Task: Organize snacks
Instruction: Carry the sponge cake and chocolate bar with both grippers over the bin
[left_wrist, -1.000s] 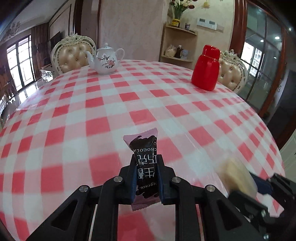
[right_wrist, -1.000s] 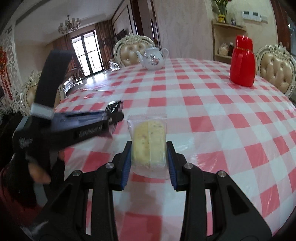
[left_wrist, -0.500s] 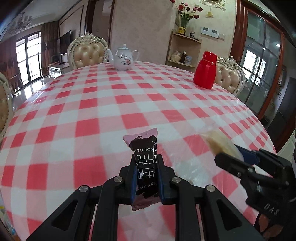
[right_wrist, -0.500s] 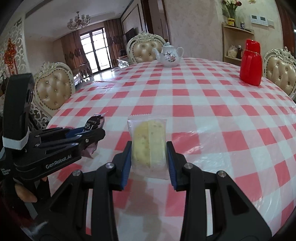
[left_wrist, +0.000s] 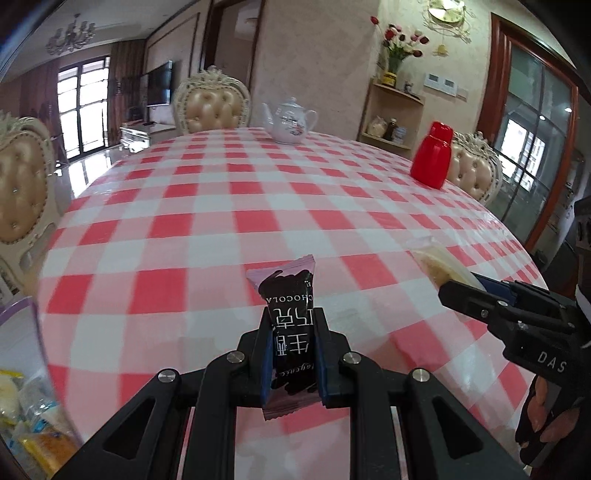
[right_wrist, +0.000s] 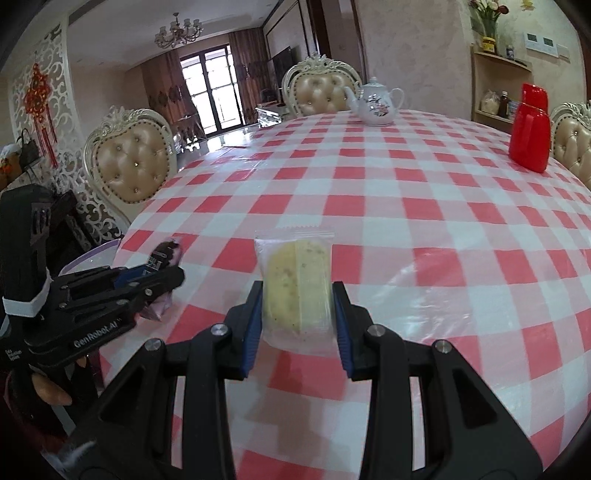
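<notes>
My left gripper (left_wrist: 291, 325) is shut on a black-and-pink chocolate packet (left_wrist: 290, 310) that stands upright between its blue pads, above the checked table. My right gripper (right_wrist: 297, 291) is shut on a clear-wrapped yellow cake (right_wrist: 297, 288). The right wrist view also shows the left gripper (right_wrist: 162, 273) at the left with the chocolate packet (right_wrist: 164, 254) poking out of it. At the right of the left wrist view the right gripper (left_wrist: 450, 286) carries the cake (left_wrist: 437, 264). A translucent purple bin (left_wrist: 22, 314) with several wrapped snacks (left_wrist: 33, 435) sits at the lower left, off the table's edge.
A red-and-white checked cloth covers the round table (left_wrist: 258, 206). A white teapot (left_wrist: 290, 122) and a red jug (left_wrist: 432, 155) stand at its far side. Padded chairs (right_wrist: 131, 166) ring the table. A hand (left_wrist: 543, 417) holds the right gripper.
Both grippers have drawn back toward the near left edge of the table, each still holding its snack. The purple bin has come into the left wrist view at the lower left.
</notes>
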